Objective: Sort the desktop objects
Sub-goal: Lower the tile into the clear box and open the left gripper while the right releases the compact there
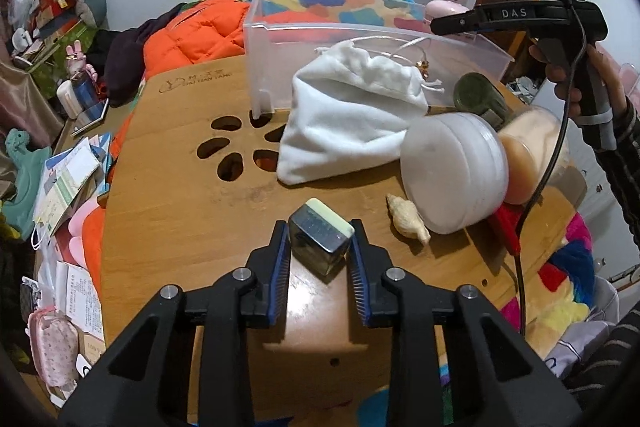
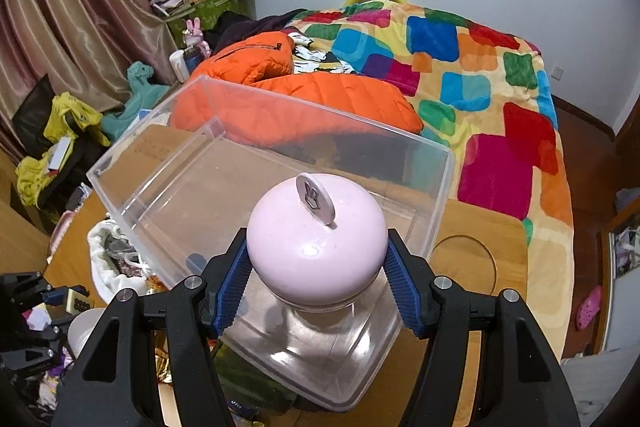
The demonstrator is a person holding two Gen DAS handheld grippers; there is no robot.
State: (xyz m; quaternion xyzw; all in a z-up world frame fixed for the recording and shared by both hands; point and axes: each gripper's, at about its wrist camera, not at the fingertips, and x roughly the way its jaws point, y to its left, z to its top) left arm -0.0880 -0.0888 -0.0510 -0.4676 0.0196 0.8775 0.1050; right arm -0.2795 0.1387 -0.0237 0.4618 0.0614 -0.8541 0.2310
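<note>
Left wrist view first: a small dark block with a pale green top sits between the blue pads of the left gripper, raised a little off the wooden table. The pad on the right touches its edge and the other stands just beside it, so I judge it clamped on the block, held by its narrow sides so it can be carried without tipping. Beyond it lie a small shell, a white tub on its side and a white drawstring pouch, all near the clear plastic bin at the back (the likely home for sorted pieces).

From the right wrist view, the right gripper is clenched on a jar with a pink domed lid, its pads pressing the lid's sides, with the clear square body hanging below. The jar hovers at the near rim of the bin, which looks empty; gripping by the lid keeps the body free to go in first. Lowering it past the wall seems the step in hand.
</note>
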